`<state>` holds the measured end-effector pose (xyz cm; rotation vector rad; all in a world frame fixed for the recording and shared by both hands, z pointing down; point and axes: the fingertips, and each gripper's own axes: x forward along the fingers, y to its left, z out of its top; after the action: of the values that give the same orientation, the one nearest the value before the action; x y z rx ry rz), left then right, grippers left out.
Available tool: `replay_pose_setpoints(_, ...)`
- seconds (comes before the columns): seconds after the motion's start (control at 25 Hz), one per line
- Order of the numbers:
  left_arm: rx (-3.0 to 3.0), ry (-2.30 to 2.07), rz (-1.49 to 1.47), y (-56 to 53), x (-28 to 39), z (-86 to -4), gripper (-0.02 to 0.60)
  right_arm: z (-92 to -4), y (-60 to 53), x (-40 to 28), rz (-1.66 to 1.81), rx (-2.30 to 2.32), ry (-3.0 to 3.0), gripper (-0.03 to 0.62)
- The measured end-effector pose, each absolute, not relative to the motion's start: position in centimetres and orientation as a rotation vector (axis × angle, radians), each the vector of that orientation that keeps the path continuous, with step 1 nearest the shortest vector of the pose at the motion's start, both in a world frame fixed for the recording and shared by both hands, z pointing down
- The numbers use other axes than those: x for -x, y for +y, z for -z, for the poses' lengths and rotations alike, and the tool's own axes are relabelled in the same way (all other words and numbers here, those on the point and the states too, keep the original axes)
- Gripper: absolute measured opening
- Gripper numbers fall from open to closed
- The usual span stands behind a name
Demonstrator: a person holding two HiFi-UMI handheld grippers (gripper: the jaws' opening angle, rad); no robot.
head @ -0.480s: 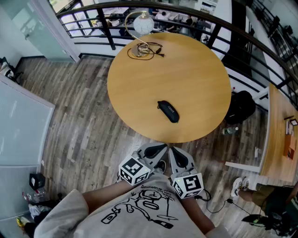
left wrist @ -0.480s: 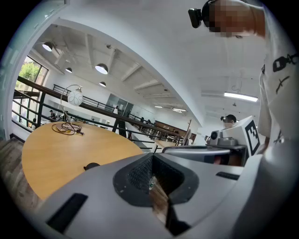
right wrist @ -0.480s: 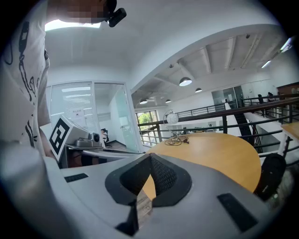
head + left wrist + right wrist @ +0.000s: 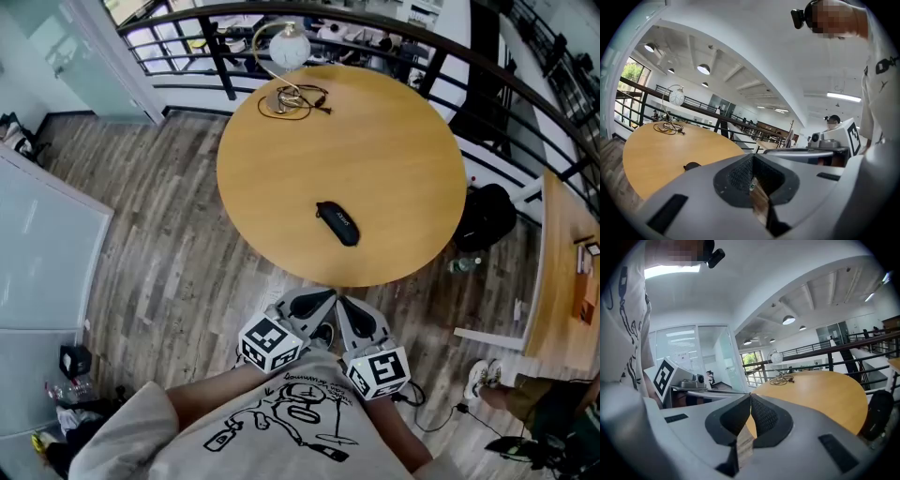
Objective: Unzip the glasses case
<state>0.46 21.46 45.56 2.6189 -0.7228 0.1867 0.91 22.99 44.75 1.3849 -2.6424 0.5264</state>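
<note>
A: The left gripper (image 4: 317,300)?
B: Fingers closed together, nothing between them.
A: The glasses case (image 4: 338,224)?
B: On the tabletop (image 4: 375,141), well ahead of both pairs of fingers, untouched; zip probably done up, too small to be sure.
A: The right gripper (image 4: 349,307)?
B: Fingers pressed together, empty.

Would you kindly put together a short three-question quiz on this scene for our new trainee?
1. True or false: the left gripper is holding the glasses case.
2. What stands at the far edge of the round table? A) a globe lamp B) a kettle C) a laptop
3. Fill in: the jaws of the left gripper and the right gripper are both ____.
Key: 1 false, the glasses case lies alone on the round table; 2 A; 3 shut, with nothing between them.
</note>
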Motion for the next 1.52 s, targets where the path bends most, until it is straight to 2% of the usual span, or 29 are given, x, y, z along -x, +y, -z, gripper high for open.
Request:
replay_pose_setpoints(0.44, -2.612, -0.778, -0.194, 23.2, -2.8, -46.0, 0.006, -45.4, 24.4, -4.0, -0.563, -1.405, -2.647, 0.023)
replay_pose_setpoints(0.88, -2.572, -0.836, -0.19, 22.7, -1.8, -46.0, 0.006, -45.8, 23.9, -3.6, -0.585, -1.369, -2.654, 0.024)
replay_pose_setpoints(1.52, -2.59, -0.742, -0.159, 9.7, -0.2, -46.0, 0.006, -46.0, 11.4, -1.9, -0.561, -1.458, -2.573, 0.023)
